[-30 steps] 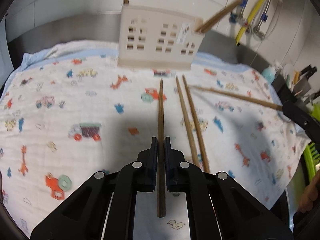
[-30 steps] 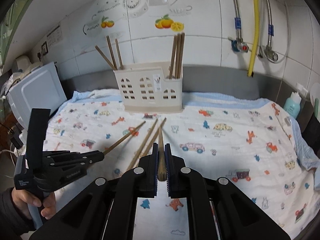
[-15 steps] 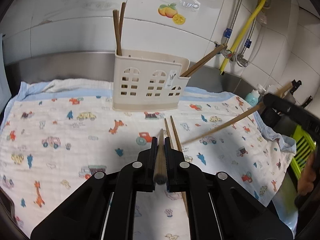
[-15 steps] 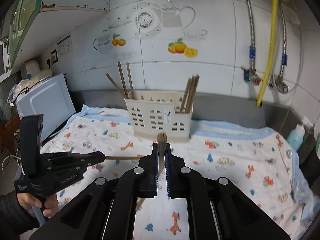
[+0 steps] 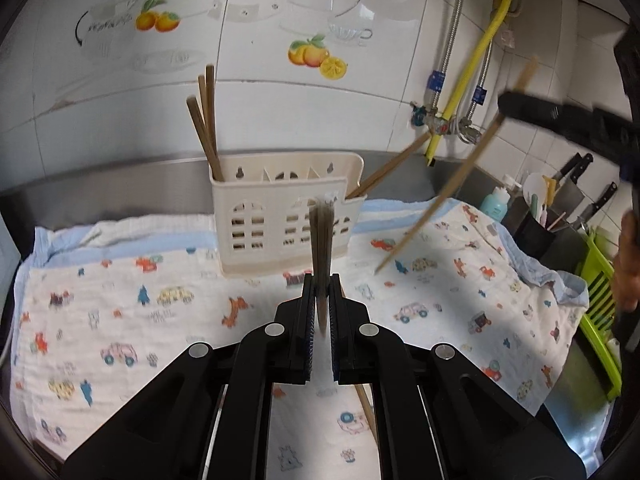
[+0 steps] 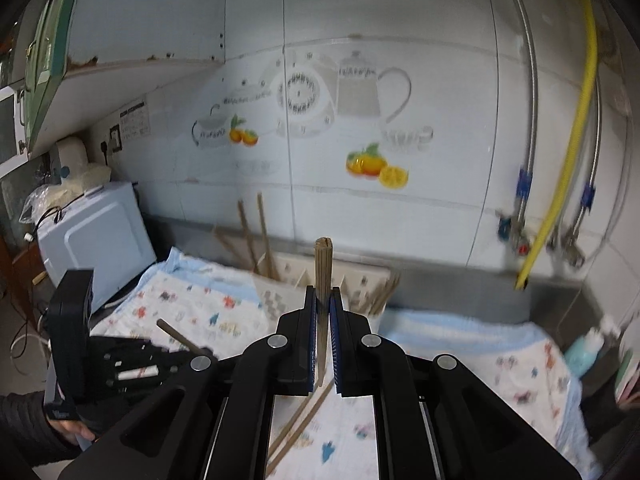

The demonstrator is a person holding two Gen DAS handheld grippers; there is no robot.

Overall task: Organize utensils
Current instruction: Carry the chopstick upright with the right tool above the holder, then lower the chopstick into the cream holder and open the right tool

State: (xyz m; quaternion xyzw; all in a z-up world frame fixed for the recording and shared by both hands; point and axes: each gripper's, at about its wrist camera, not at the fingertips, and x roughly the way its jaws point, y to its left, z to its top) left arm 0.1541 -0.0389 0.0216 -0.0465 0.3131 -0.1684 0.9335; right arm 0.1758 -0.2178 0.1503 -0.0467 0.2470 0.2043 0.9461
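Against the counter's back edge the holder (image 5: 286, 216) already keeps several chopsticks, we clamp one more in each gripper (image 5: 320, 312) (image 6: 323, 312), and two loose chopsticks (image 6: 302, 424) remain on the cloth (image 5: 120, 320).

I face a white tiled wall (image 5: 360, 128) bearing fruit-and-teapot decals (image 6: 356, 92). A yellow corrugated hose (image 5: 476, 68) hangs right; a green-edged cabinet (image 6: 48, 52) sits upper left.
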